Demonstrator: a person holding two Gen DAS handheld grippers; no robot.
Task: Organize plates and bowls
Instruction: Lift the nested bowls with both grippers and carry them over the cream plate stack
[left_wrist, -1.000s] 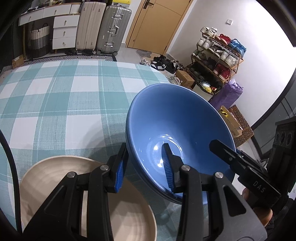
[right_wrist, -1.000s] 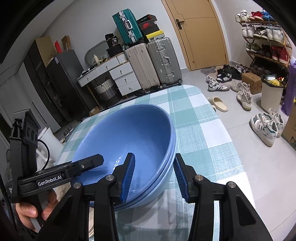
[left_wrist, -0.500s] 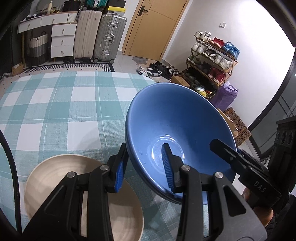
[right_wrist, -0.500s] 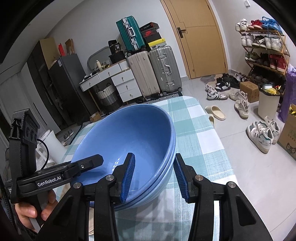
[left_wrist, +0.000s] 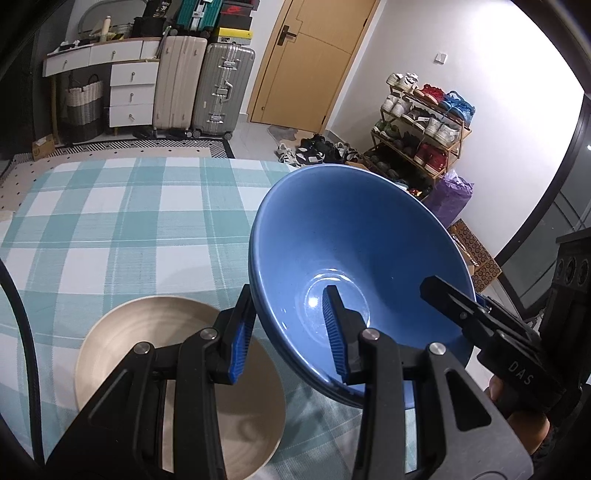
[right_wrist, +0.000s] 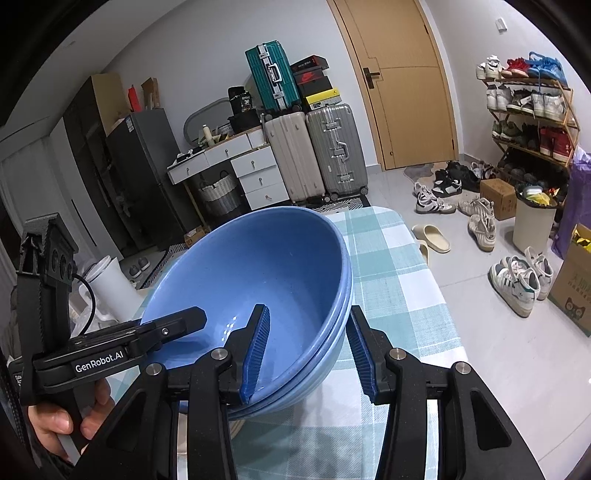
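Two blue bowls (left_wrist: 354, 258), nested one inside the other, are held clear of the table and tilted, gripped from opposite sides by both grippers.

The left gripper (left_wrist: 288, 332) clamps the nearer rim of the stack — one blue pad lies inside the upper bowl, the other against the outer wall. The right gripper (right_wrist: 308, 354) grasps the opposite rim in the same manner: inner pad within the bowl, outer pad against the lower bowl's wall. In the right wrist view the double rim of the stack is plainly visible beside the outer finger. Each gripper also shows in the other's view, at the far edge of the bowls, with the person's hand (right_wrist: 70, 417) on its handle.

Below the stack, a beige plate (left_wrist: 177, 373) rests flat on the table, partly covered by the left gripper's fingers. The checked tablecloth (left_wrist: 122, 229), teal and white, covers the table top.

Background: suitcases (right_wrist: 317, 155) and a white drawer unit (right_wrist: 255, 173) against the far wall, a wooden door (left_wrist: 310, 62), and a shoe rack (left_wrist: 424, 118) with further shoes loose on the floor.
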